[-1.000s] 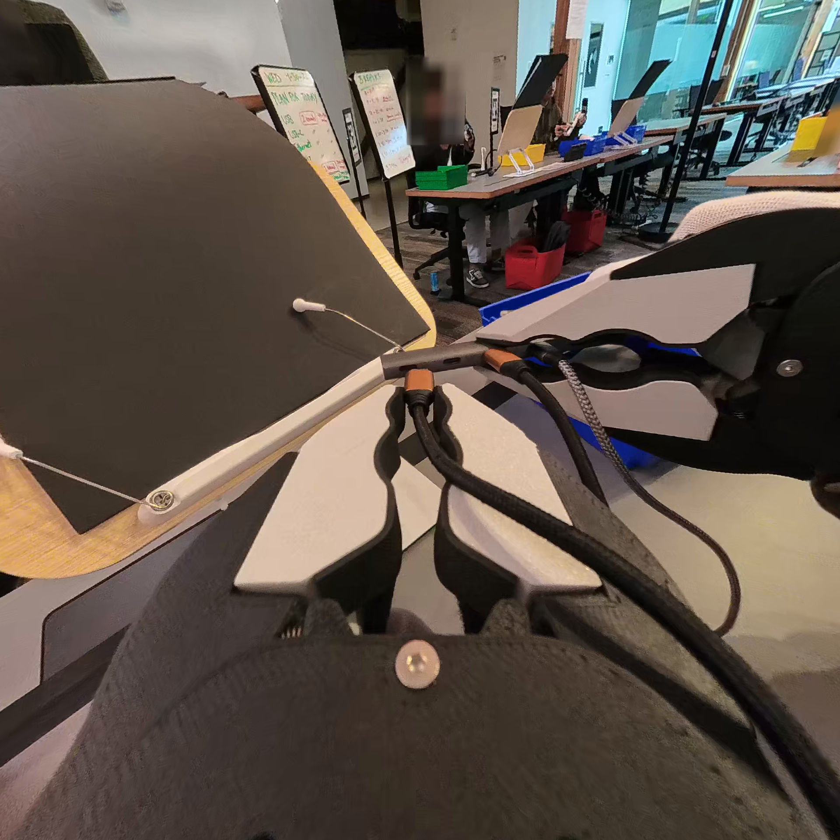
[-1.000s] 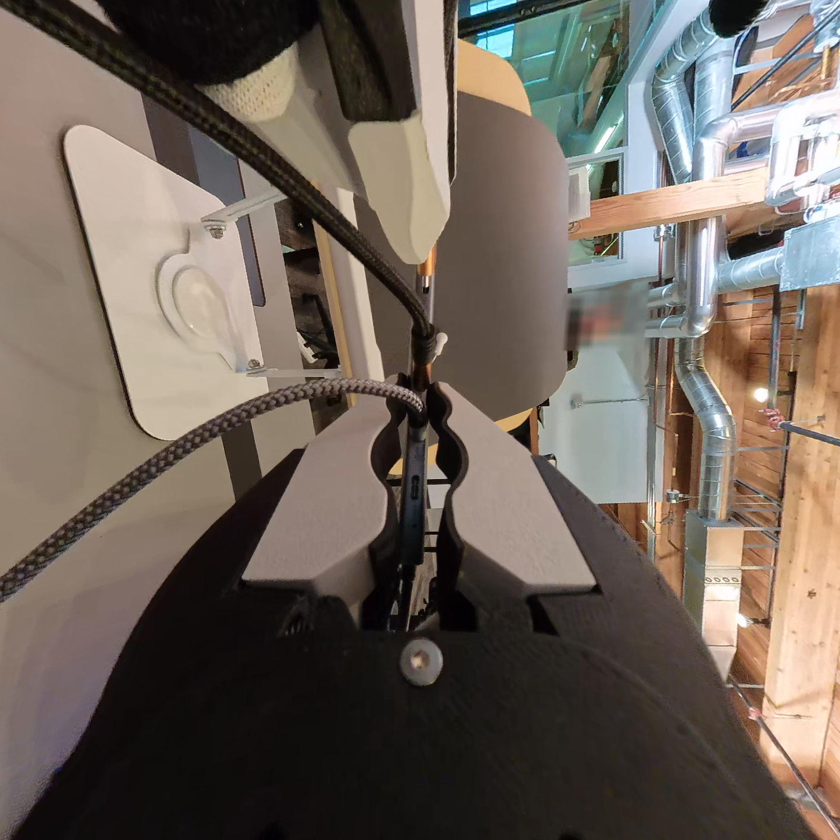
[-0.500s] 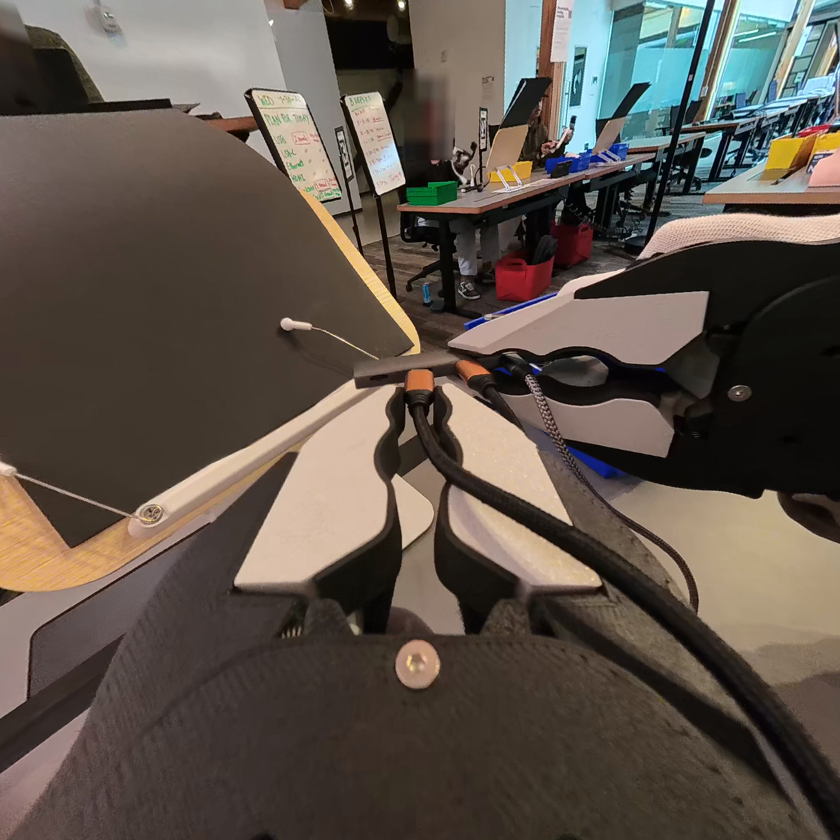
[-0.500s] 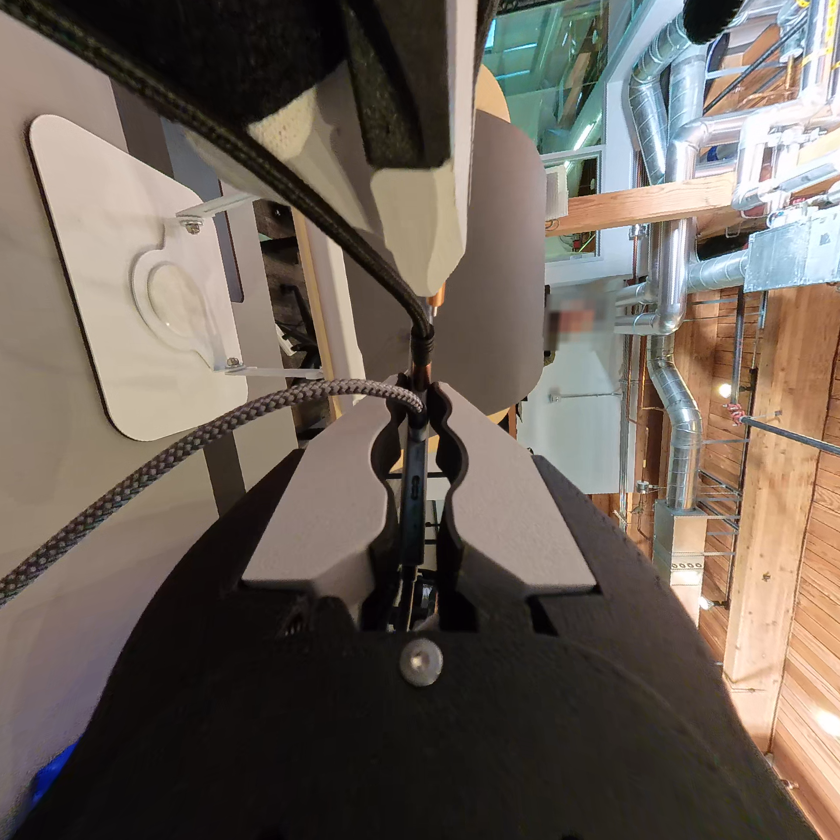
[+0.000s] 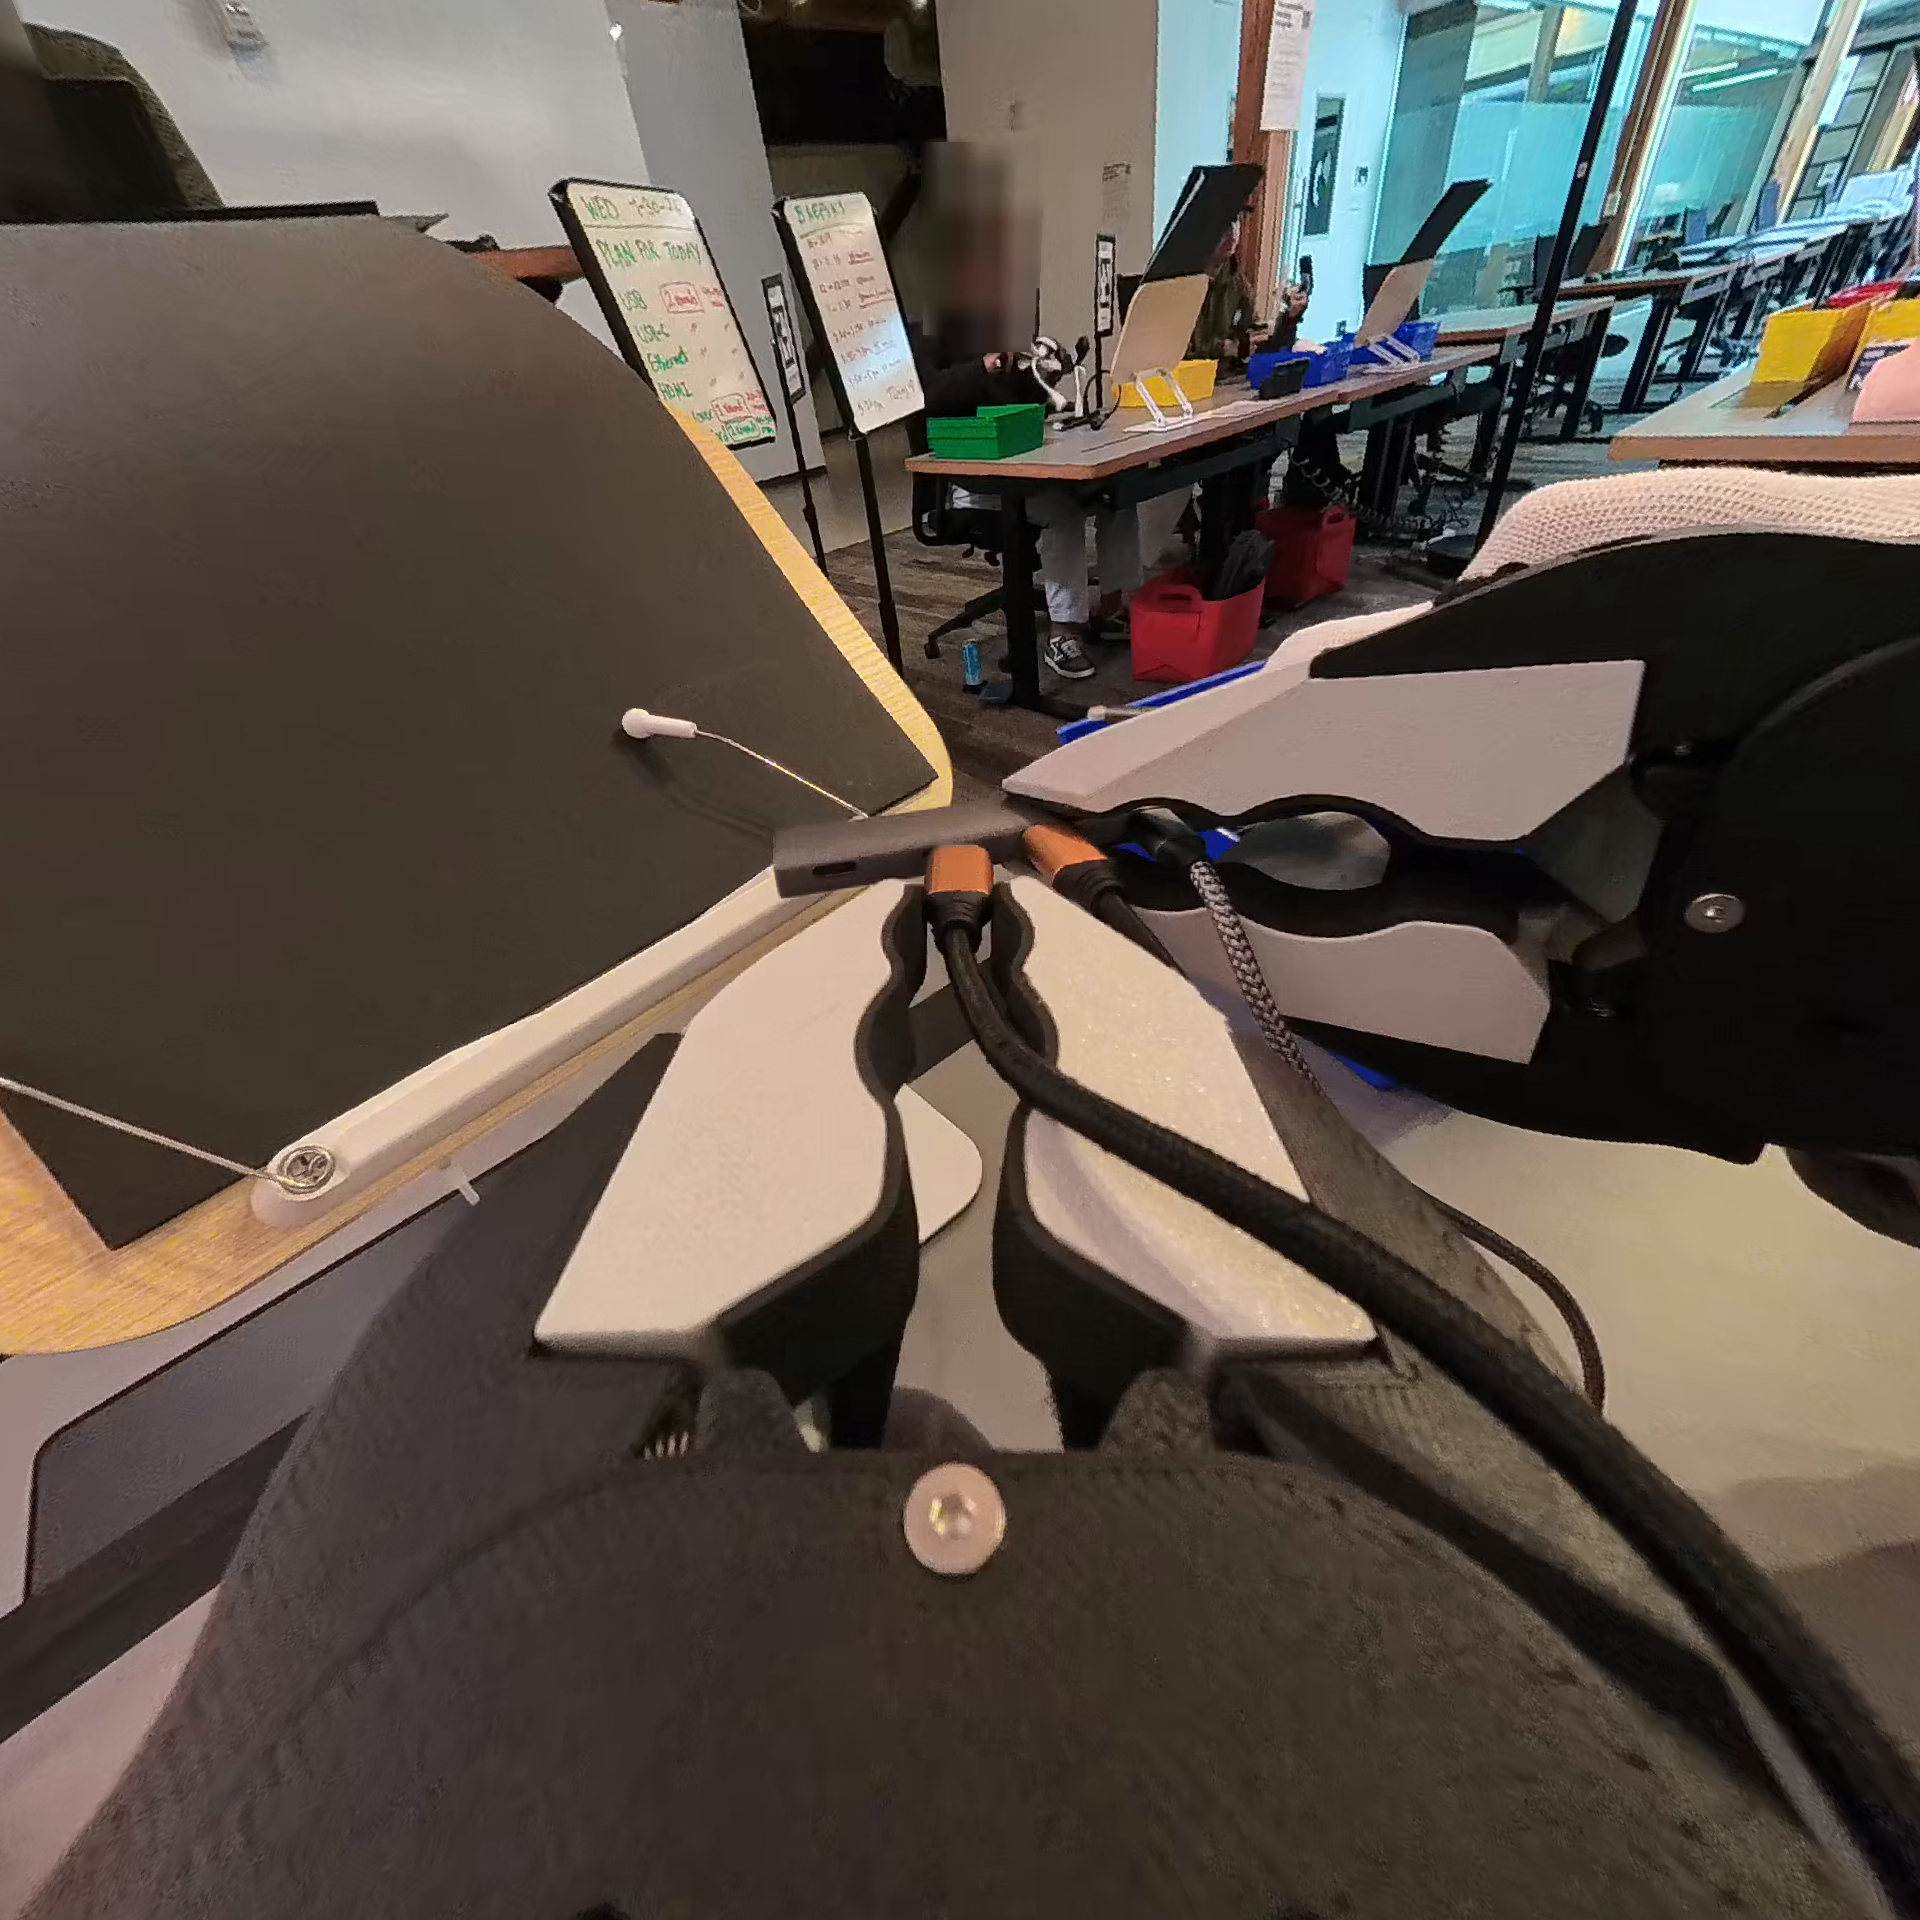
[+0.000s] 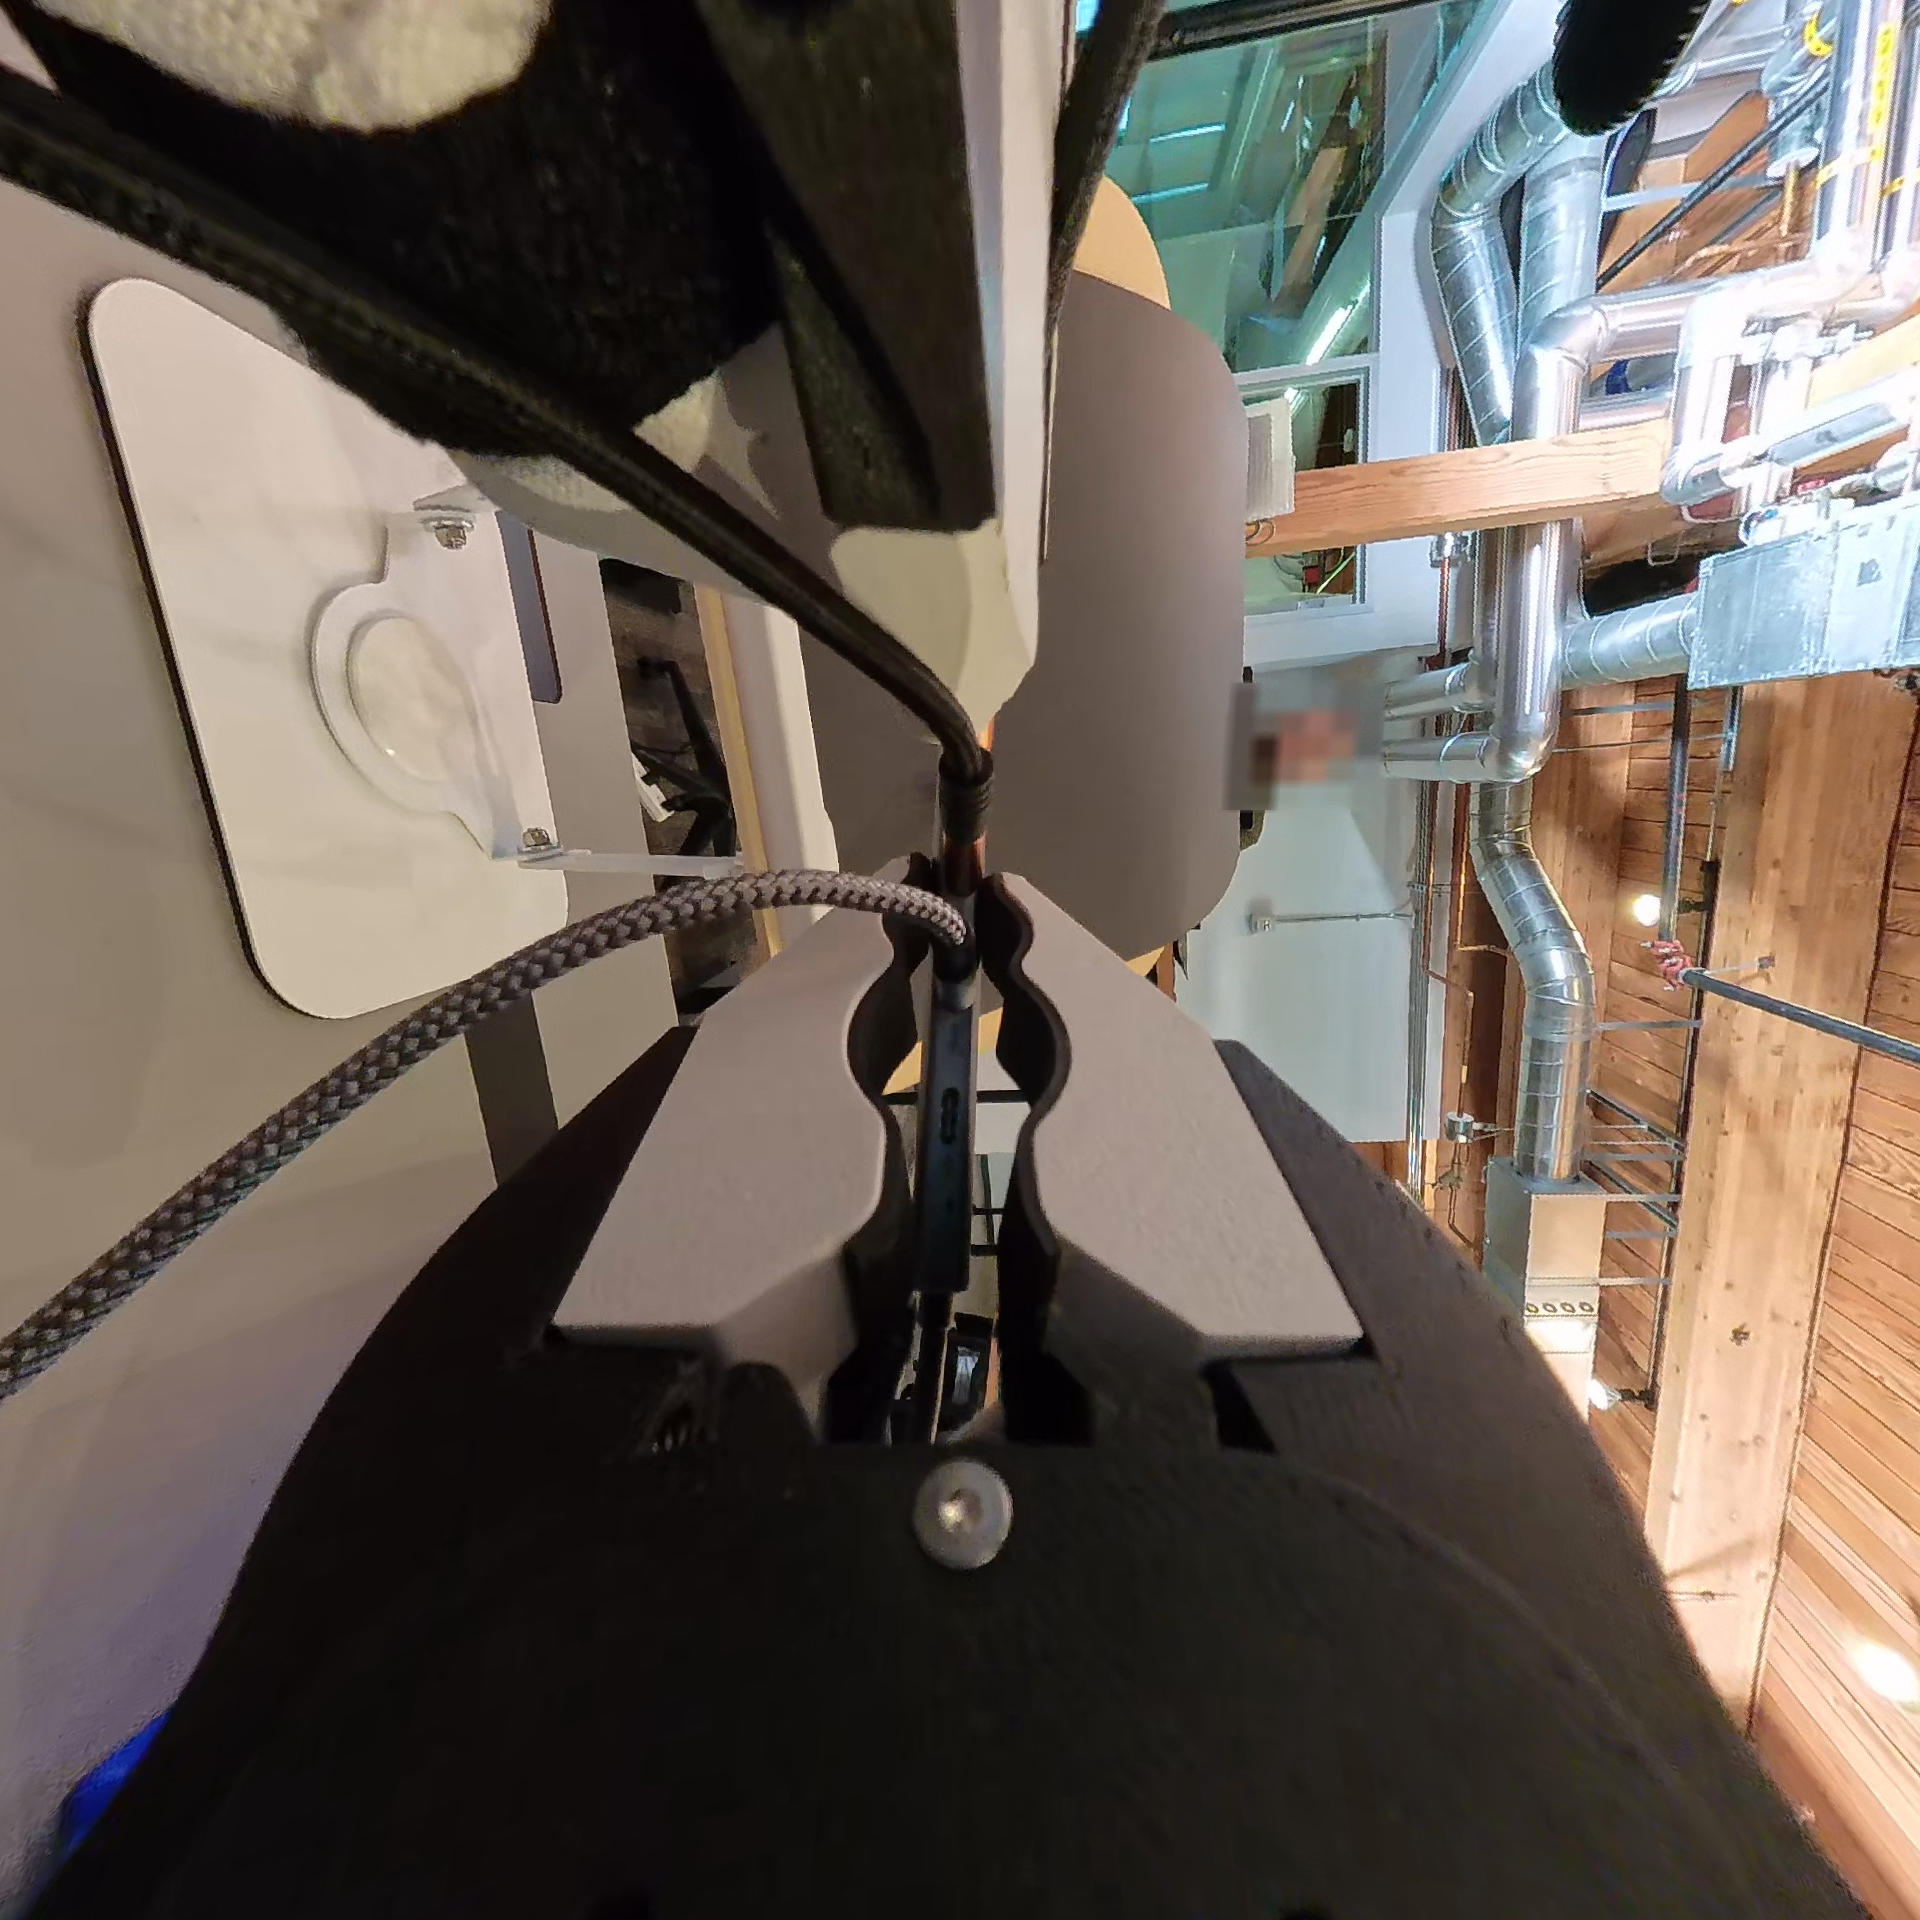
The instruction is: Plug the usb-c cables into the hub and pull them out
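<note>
A slim grey hub (image 5: 894,850) is held in the air, gripped at its right end by my right gripper (image 5: 1029,831). In the right wrist view the hub (image 6: 948,1101) stands edge-on between the shut fingers of that gripper (image 6: 951,894). My left gripper (image 5: 958,914) is shut on an orange-collared USB-C plug (image 5: 958,871) whose tip meets the hub's side. Its black braided cable (image 5: 1195,1174) runs back over the right finger. A second orange plug (image 5: 1060,854) and a grey braided cable (image 5: 1242,966) also sit in the hub.
A tilted black board (image 5: 364,675) with a wooden edge stands close on the left. A white plate with a clear holder (image 6: 343,665) lies on the pale table (image 5: 1714,1351). A blue bin (image 5: 1164,707) sits behind the right gripper. Desks, whiteboards and a seated person are far behind. Less than 4 cm separates the two grippers' tips.
Both grippers, with hub and cables, have drifted slightly; the hub now sticks out farther left of the right gripper's tips. The grips are unchanged.
</note>
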Tool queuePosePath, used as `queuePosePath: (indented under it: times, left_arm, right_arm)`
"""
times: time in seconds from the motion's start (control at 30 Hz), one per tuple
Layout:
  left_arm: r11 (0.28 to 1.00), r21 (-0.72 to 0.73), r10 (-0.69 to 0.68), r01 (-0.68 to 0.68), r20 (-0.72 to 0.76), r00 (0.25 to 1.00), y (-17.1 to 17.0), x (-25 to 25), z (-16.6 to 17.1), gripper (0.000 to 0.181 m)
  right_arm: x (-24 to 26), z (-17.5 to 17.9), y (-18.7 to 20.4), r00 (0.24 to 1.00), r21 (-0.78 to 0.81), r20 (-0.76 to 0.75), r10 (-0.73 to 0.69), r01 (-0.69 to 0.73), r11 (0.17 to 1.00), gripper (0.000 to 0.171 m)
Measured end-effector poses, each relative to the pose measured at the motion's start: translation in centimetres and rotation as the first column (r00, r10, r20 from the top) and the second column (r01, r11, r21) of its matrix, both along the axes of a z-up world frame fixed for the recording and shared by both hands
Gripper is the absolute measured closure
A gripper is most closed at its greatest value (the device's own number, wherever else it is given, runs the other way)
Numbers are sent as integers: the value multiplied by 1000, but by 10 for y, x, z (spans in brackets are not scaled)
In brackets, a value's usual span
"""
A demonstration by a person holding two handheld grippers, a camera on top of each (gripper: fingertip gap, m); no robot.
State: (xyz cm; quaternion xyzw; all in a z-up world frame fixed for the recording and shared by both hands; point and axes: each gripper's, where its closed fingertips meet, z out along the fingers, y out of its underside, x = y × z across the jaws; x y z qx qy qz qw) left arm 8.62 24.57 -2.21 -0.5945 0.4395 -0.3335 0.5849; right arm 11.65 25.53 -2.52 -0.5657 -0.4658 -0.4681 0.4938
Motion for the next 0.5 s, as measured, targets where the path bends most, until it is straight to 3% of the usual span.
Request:
queuePosePath:
  times: [0.5]
  left_arm:
    - [1000,0,32,-32,-1,1000,5,-2,-1,169]
  right_arm:
    - [-3,0,1,1000,11,4,-4,4,1000,164]
